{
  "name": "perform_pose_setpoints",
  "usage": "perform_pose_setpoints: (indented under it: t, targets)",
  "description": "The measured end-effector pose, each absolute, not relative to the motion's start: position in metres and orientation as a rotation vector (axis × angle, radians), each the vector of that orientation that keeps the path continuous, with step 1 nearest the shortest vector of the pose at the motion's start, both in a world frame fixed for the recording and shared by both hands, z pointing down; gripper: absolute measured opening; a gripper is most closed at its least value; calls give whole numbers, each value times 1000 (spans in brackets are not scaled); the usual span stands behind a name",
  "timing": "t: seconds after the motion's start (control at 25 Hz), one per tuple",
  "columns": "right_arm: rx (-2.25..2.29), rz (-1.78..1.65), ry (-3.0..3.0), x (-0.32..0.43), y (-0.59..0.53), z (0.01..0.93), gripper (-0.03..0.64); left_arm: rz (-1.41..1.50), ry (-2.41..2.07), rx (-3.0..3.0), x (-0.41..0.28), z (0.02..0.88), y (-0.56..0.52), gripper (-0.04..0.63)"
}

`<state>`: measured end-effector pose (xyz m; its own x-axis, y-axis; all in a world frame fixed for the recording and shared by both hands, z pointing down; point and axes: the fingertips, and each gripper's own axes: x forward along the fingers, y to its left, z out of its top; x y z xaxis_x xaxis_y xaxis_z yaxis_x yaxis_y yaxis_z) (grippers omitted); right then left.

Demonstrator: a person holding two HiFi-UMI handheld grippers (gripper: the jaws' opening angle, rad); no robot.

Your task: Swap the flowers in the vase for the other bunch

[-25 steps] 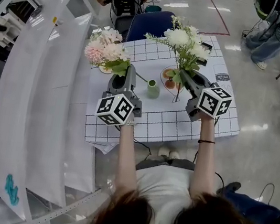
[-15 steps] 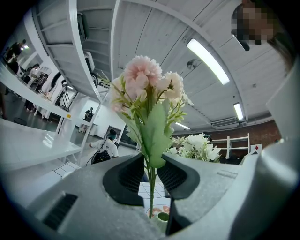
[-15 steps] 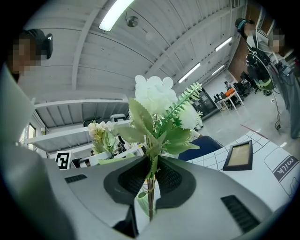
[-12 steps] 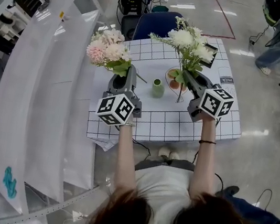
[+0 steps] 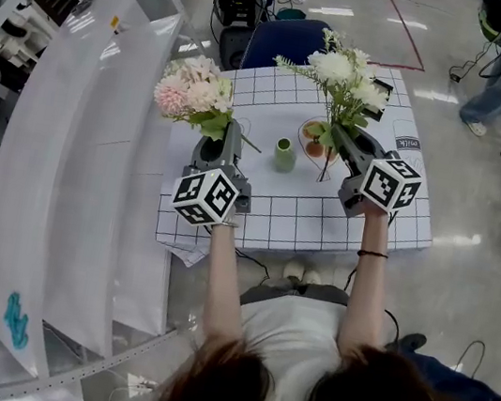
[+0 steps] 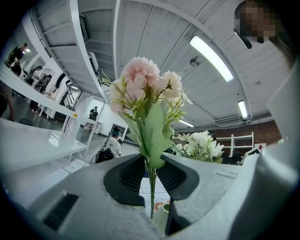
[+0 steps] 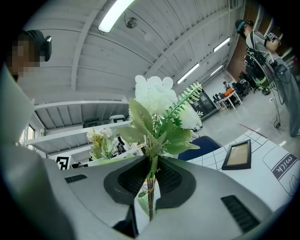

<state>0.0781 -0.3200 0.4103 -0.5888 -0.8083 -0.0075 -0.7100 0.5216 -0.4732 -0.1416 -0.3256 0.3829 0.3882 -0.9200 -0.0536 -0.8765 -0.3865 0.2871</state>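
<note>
My left gripper is level over the checked table and grips the thin stem of the pink flower bunch upright between its dark pads, its jaws closing a little tighter. The right gripper is shut on the stem of the white flower bunch, also upright. The small green vase stands empty on the table between the two grippers, just behind the stems in both gripper views.
A plate with something orange lies under the white bunch. A dark picture frame rests at the table's far right. A blue chair stands behind the table, with long white shelves on the left. People stand at the back.
The left gripper with the pink bunch has drifted slightly left, away from the vase. The right gripper and the white bunch have stayed where they were.
</note>
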Motion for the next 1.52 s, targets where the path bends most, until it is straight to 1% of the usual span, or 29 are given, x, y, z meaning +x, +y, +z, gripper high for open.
perform_pose_setpoints:
  t: [0.68,1.52]
  targets:
    - [-1284,-619,2536,79,-310,405,44,-327,-1592,2398,-148,386,-312,77]
    - [-1357,-508,2491,89,-299,383,44,-341,-1605,2345,-155,397,-285,77]
